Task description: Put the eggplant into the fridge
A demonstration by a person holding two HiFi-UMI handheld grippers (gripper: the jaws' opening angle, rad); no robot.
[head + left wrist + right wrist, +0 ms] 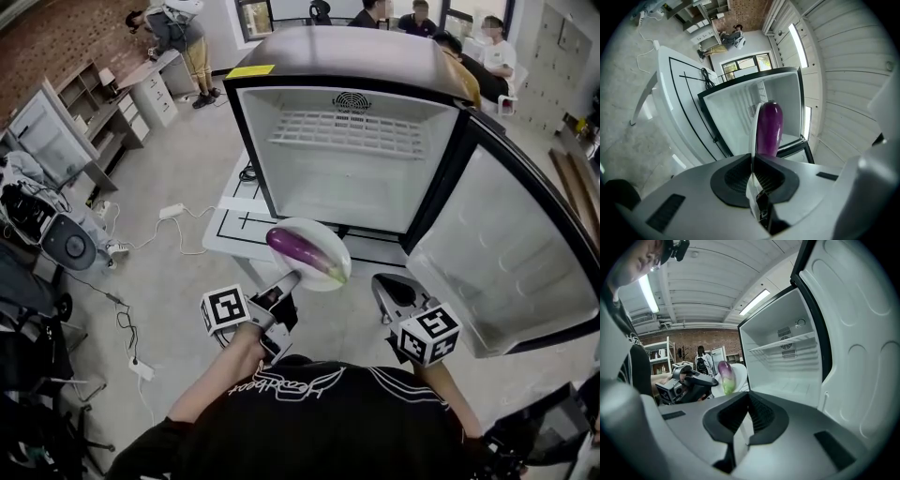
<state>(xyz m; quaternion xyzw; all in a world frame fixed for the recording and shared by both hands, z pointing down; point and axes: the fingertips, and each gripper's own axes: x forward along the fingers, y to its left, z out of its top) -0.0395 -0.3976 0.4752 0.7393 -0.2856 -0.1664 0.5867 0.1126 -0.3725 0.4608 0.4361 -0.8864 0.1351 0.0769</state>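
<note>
- A purple eggplant lies on a white plate, held in the air just in front of the open, empty fridge.
- The left tool is clamped on the plate's rim. The right tool has its jaws together, holding nothing.
- The eggplant looks glossy and rounded, so it would probably roll if the plate tips.
- It is likely firm and fairly light, and mid-body seems the best place to grip it.

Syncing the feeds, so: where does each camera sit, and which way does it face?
Head view: on the head, steeply down at the fridge; shows torso, left hand-held gripper, right hand-held gripper.
Left gripper view: rides that hand-held gripper, along its jaws shut on the plate, eggplant beyond.
Right gripper view: rides that hand-held gripper, toward the fridge; own jaws, a sleeve.
All share fridge and eggplant.
</note>
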